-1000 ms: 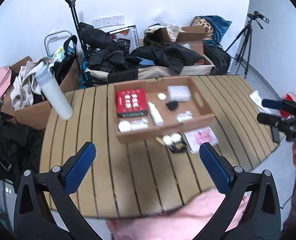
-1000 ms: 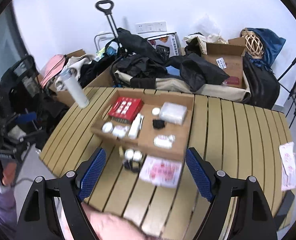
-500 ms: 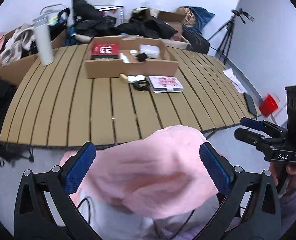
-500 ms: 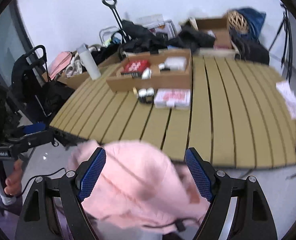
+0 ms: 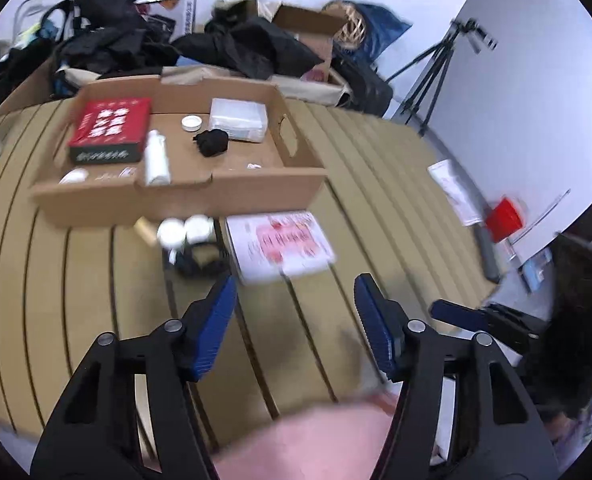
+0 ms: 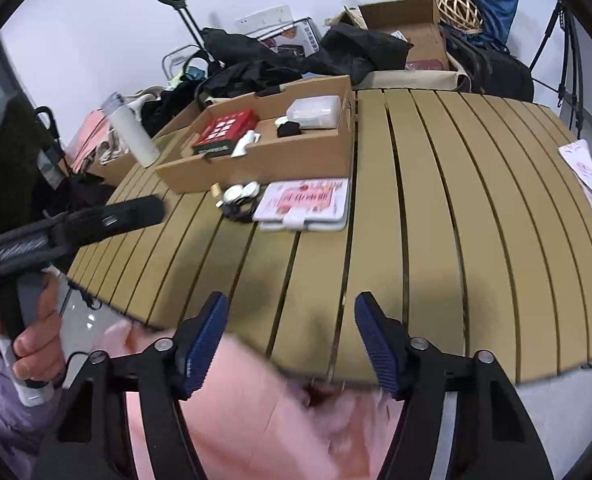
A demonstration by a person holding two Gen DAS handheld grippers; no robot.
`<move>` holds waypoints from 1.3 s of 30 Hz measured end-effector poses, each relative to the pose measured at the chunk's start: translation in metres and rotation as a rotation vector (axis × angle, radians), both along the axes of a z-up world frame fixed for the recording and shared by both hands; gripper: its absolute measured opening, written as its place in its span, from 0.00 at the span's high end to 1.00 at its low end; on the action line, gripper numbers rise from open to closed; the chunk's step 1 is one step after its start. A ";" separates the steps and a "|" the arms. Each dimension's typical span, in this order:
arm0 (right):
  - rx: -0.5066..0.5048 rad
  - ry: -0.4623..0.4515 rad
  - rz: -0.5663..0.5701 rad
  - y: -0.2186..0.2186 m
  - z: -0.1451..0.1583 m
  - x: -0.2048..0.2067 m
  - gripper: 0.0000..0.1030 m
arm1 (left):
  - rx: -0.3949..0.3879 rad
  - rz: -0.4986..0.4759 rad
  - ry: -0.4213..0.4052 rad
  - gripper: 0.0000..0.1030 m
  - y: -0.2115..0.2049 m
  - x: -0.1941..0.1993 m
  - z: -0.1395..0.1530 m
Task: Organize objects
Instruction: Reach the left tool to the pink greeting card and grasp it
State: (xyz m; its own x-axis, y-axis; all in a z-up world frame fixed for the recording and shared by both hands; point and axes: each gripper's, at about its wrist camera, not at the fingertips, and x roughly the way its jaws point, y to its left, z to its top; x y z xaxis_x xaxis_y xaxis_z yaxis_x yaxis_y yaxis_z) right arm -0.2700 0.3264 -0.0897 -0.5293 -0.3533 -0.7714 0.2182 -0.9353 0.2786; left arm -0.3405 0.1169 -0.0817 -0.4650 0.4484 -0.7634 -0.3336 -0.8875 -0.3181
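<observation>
Bottle (image 6: pixel 132 130), white and tall, stands at the far left edge of the slatted wooden bench (image 6: pixel 435 216). To its right sits an open cardboard box (image 5: pixel 184 196), and inside it, from left to right, lie a red box with white characters (image 5: pixel 110 128), a small white bottle on its side (image 5: pixel 156 158), a white round lid (image 5: pixel 192 122), a black crumpled thing (image 5: pixel 212 142) and a clear plastic case (image 5: pixel 238 120). Just in front of the cardboard box, on the bench, there are two small white jars (image 5: pixel 186 232) touching each other, with a black cable (image 5: pixel 198 262) beside them, and to the right of these a flat pink-and-white case (image 6: pixel 303 204). Near the right edge of the bench lies a white printed packet (image 6: pixel 589 184). Left gripper (image 5: pixel 294 322) hangs above the near part of the bench, its blue pads apart and nothing between them. Right gripper (image 6: pixel 292 344) is over the near edge of the bench, also apart and empty. Pink cloth (image 6: pixel 256 420) fills the bottom of both views; it is blurred.
</observation>
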 end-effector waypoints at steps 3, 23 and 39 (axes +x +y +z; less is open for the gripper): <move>-0.009 -0.019 0.008 -0.002 -0.012 -0.038 0.41 | -0.035 -0.021 -0.056 0.45 0.013 -0.040 -0.029; -0.058 -0.100 -0.002 -0.008 -0.081 -0.132 0.63 | -0.047 -0.072 -0.165 0.72 0.015 -0.088 -0.081; -0.096 0.090 -0.010 -0.006 0.051 -0.028 0.66 | 0.074 -0.033 0.045 0.76 -0.001 0.021 0.068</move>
State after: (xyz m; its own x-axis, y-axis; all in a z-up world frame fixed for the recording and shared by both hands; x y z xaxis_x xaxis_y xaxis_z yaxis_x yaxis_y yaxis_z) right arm -0.2980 0.3204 -0.0389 -0.5984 -0.4180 -0.6835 0.2374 -0.9073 0.3470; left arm -0.3191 0.1155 -0.0137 -0.4819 0.5184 -0.7065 -0.3778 -0.8504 -0.3663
